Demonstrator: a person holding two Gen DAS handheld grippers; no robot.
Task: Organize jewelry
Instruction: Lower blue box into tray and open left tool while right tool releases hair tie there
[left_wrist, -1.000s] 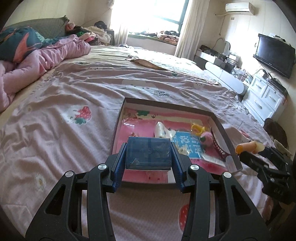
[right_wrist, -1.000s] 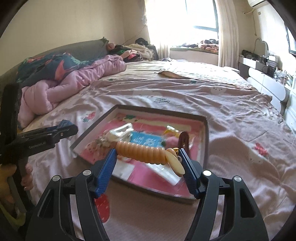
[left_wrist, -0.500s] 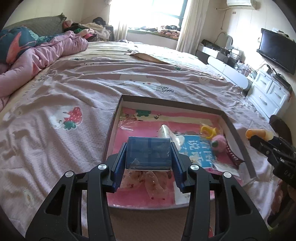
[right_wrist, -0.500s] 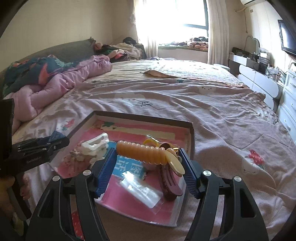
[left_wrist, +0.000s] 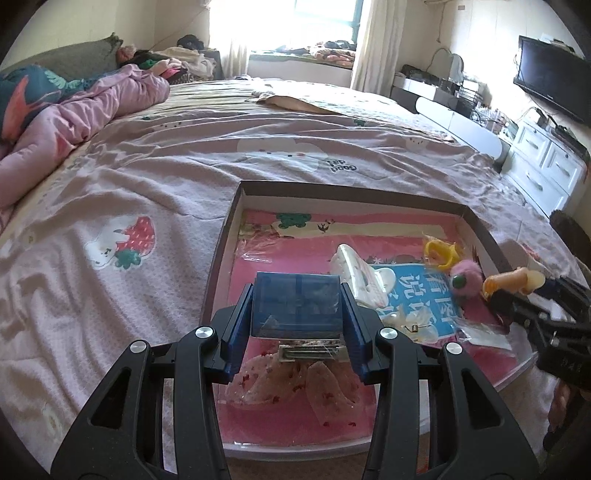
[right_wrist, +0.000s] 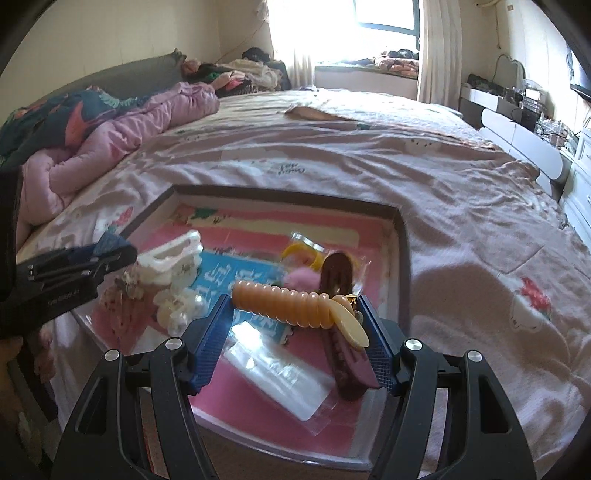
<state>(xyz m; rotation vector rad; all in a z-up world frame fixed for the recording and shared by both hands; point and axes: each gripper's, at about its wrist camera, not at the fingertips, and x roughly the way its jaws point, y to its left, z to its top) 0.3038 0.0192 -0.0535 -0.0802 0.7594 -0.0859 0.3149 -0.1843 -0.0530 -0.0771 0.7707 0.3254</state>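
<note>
Across the left wrist view, at 6 o'clock, the left claw (left_wrist: 297, 317) pinches a small translucent blue box (left_wrist: 295, 305), its blue pads flat against the box's two sides. The box hangs over the near-left part of a shallow cardboard tray (left_wrist: 221, 254) with a pink printed lining, which lies on a bed (left_wrist: 147, 184) covered by a pink sheet with strawberry prints. Below the box lie clear packets with pale petal-like pieces (left_wrist: 314, 384). At 3 o'clock from the box sits a white hair claw clip (left_wrist: 354, 273) on a blue printed card (left_wrist: 424, 295). Farther toward 2 o'clock are a yellow ring-shaped piece (left_wrist: 441, 254) and a pink fluffy ball (left_wrist: 467, 280). At the right edge the right claw (left_wrist: 532, 295) enters, with the end of an orange spiral hair tie (left_wrist: 513, 280) at its tip.

Low in the right wrist view, at 6 o'clock, the right claw (right_wrist: 297, 314) pinches the orange spiral hair tie (right_wrist: 288, 304) lengthwise between its pads, a pale oval tag hanging at the tie's right end. It hovers over the tray's (right_wrist: 404, 266) near-right part. Beneath it lie a dark brown hair clip (right_wrist: 338, 280) and a clear plastic bag (right_wrist: 280, 373). At 10 o'clock are the white hair claw clip (right_wrist: 173, 258) and a cream flower-shaped piece (right_wrist: 177, 310). The left claw (right_wrist: 107, 254) reaches in at 9 o'clock.
</note>
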